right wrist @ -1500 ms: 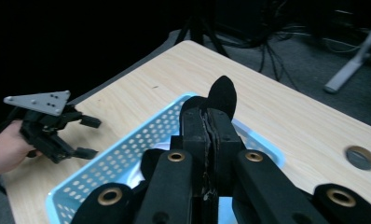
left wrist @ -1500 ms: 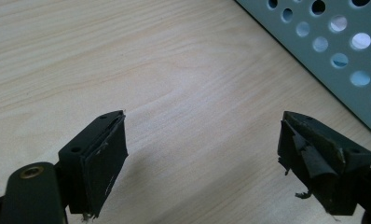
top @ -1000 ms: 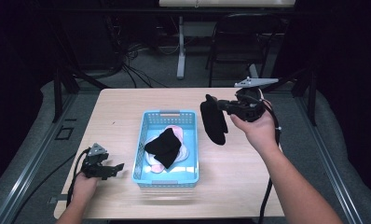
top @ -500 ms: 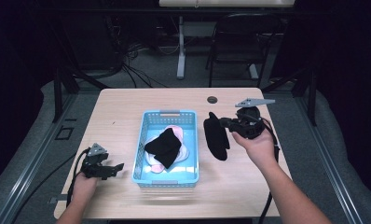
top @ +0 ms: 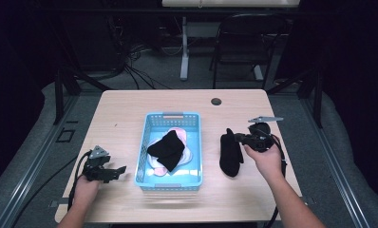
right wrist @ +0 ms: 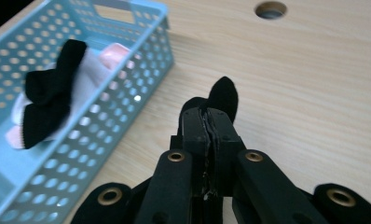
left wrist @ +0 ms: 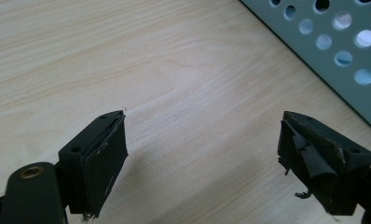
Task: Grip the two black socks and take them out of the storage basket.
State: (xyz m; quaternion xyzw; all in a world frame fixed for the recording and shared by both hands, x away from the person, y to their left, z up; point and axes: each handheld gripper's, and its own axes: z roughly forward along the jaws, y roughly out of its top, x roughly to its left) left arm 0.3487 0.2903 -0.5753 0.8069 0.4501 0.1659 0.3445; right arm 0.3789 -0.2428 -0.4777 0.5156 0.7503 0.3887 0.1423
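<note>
High view: the right gripper, held in the person's right hand, had its jaws pressed together on the upper end of a black sock. The sock lay lengthwise on the wooden table, just beside the right wall of the blue basket and apart from it. The left gripper rested near the table's front left edge, its jaws spread wide with nothing between them.

Right gripper view: the closed jaws met along a thin seam, and a rounded tip of the black sock protruded beyond them; the rest of the sock lay hidden under the jaws. This view resolved the basket's perforated plastic wall, with its rows of round holes, and its contents: a second black sock of soft knit draped over pale pink and white fabric. A round cable hole pierced the tabletop.

Left gripper view: the parted pads were black and frayed at their edges, hovering over pale, fine-grained wood; a corner of the perforated basket crossed the upper right.
</note>
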